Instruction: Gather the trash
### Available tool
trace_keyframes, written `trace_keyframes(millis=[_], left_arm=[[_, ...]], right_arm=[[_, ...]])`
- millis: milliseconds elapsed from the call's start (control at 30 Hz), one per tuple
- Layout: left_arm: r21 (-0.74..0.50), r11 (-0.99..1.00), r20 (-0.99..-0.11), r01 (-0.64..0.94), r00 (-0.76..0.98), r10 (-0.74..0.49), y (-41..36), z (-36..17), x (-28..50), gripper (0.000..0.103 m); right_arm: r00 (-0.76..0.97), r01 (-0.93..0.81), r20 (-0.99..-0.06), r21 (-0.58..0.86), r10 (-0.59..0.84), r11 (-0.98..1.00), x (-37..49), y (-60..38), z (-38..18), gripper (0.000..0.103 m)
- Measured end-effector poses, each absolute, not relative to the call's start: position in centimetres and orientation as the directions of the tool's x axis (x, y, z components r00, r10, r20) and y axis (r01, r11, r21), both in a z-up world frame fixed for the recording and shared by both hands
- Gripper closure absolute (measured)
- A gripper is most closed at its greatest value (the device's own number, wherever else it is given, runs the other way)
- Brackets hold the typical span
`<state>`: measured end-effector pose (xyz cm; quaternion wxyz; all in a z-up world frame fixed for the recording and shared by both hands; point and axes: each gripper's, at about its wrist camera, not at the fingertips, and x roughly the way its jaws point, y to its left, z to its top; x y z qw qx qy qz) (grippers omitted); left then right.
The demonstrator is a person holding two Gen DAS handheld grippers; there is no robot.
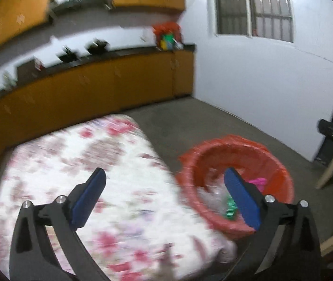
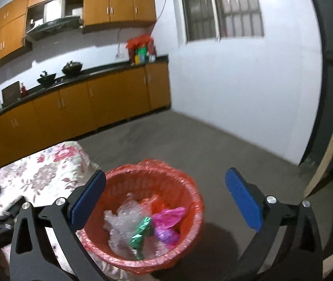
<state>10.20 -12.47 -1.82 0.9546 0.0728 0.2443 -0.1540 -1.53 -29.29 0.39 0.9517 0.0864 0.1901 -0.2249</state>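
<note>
A red basket lined with a red plastic bag stands on the floor beside a low table with a floral cloth. Inside lie clear crumpled plastic, a green wrapper and pink and purple wrappers. My right gripper is open and empty, above the basket. My left gripper is open and empty, above the floral cloth near its right edge, with the basket just to its right. The left view is motion-blurred.
Orange kitchen cabinets with a dark counter run along the back wall, with pots and a red bag on it. A white wall with a barred window stands right. A wooden furniture leg is far right. Grey floor lies between.
</note>
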Motion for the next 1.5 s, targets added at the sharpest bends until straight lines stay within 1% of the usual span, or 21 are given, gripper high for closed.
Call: trace_keyframes(millis=[100,333,467,633,1133,1500], left_arm=[[0.092,0.963,-0.455,0.254,0.871,-0.186,-10.2,-1.3,8.6,0.004],[0.046,0.984,-0.487,0.171,0.864,-0.127,-5.9,-1.4,5.8,0.004],[0.066,0.990,-0.462,0.123,0.883,-0.079,-4.5,-1.4,4.1,0.004],[0.068,0.992,-0.443,0.106,0.894,-0.065,-3.6,-1.4,2.7,0.004],[0.034,0.997,-0.430,0.064,0.902,-0.044,-2.6,-0.9,1.4,0.004],[0.025,0.999,-0.418,0.045,0.908,-0.031,-2.2,-0.7,0.5,0.004]], right_arm=[[0.833,0.448,-0.393,0.067,-0.389,0.891,-2.5,-27.6,0.6,0.002],[0.834,0.396,-0.436,0.044,-0.339,0.917,-3.4,-23.5,-0.1,0.002],[0.837,0.372,-0.442,0.027,-0.323,0.928,-3.8,-21.4,-0.4,0.002],[0.837,0.373,-0.435,0.012,-0.331,0.928,-4.1,-20.2,-0.2,0.002],[0.826,0.415,-0.395,-0.058,-0.403,0.908,-5.0,-18.0,-0.2,0.002],[0.826,0.409,-0.409,-0.039,-0.388,0.912,-5.2,-17.4,-0.6,0.002]])
